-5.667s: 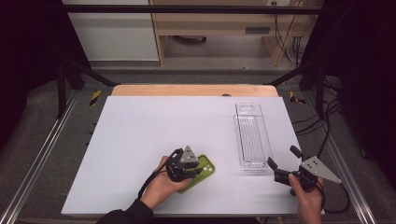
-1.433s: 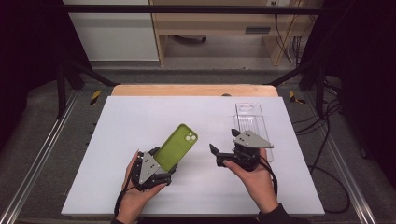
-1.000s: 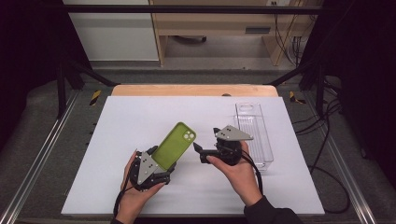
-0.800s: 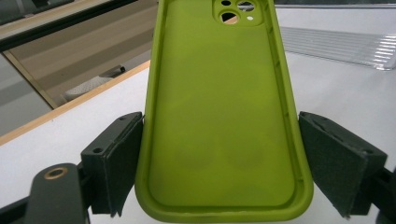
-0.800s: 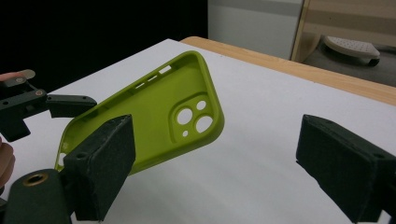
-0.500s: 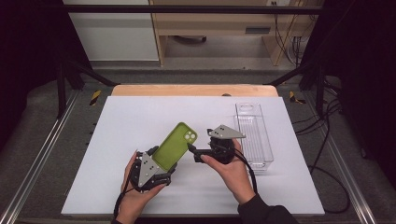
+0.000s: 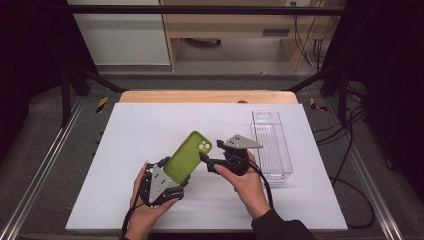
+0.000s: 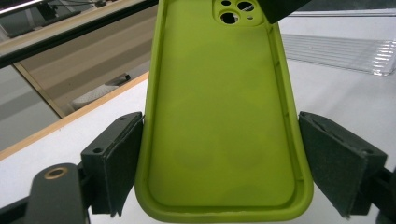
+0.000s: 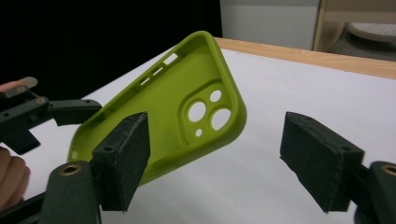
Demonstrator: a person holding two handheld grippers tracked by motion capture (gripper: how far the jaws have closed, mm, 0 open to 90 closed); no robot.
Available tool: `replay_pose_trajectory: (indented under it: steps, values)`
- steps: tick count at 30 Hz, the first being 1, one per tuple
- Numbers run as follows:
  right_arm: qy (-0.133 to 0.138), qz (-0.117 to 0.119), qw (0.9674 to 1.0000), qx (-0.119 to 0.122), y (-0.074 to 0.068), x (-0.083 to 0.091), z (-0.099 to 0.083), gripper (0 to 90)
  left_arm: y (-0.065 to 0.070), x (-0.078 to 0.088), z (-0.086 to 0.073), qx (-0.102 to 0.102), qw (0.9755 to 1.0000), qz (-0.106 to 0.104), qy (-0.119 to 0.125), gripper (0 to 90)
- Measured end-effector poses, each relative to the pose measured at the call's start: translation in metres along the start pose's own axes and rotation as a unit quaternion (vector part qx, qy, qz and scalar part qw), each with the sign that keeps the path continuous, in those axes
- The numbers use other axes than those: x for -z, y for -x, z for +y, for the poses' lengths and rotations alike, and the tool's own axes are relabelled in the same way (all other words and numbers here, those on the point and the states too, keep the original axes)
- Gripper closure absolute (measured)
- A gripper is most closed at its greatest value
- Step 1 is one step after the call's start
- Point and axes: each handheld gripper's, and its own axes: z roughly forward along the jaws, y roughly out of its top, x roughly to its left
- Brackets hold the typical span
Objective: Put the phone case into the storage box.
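Green phone case held up off the white surface, tilted, camera cutout end uppermost, hollow side facing up. Left gripper fingers clamped on the case's lower end, one on each long edge. Right gripper just right of the case, at its camera-cutout corner; its fingers spread wide, gripping nothing, case corner between them. Clear plastic tray lies on the surface right of the case, beyond the right gripper.

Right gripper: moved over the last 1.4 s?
Yes. In the high view the right gripper has shifted left, away from the clear plastic tray, closing on the camera end of the lime-green silicone phone case that the left gripper holds.
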Motion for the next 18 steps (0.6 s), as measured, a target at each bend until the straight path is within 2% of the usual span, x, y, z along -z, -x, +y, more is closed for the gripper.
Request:
replay_pose_trajectory:
  steps: [6, 12, 14, 18]
  values:
    - [0.011, 0.022, 0.9994, -0.026, 0.0017, -0.0022, 0.002, 40.4, 0.0018, 0.0003, 0.0007, -0.002, 1.0, 0.001, 0.004, 16.5]
    - [0.014, 0.03, 0.9988, -0.037, 0.0042, -0.0032, 0.0027, 46.8, 0.0042, 0.0014, 0.0023, -0.008, 0.9999, 0.002, 0.01, 16.5]
    - [0.017, 0.037, 0.9981, -0.047, 0.0056, -0.0032, 0.003, 51.6, 0.004, 0.0018, 0.0019, -0.005, 0.9999, 0.004, 0.011, 16.5]
    - [0.019, 0.044, 0.9974, -0.053, 0.0057, -0.0043, 0.0033, 55.7, 0.0038, 0.0018, 0.0018, -0.004, 0.9999, 0.005, 0.011, 16.5]
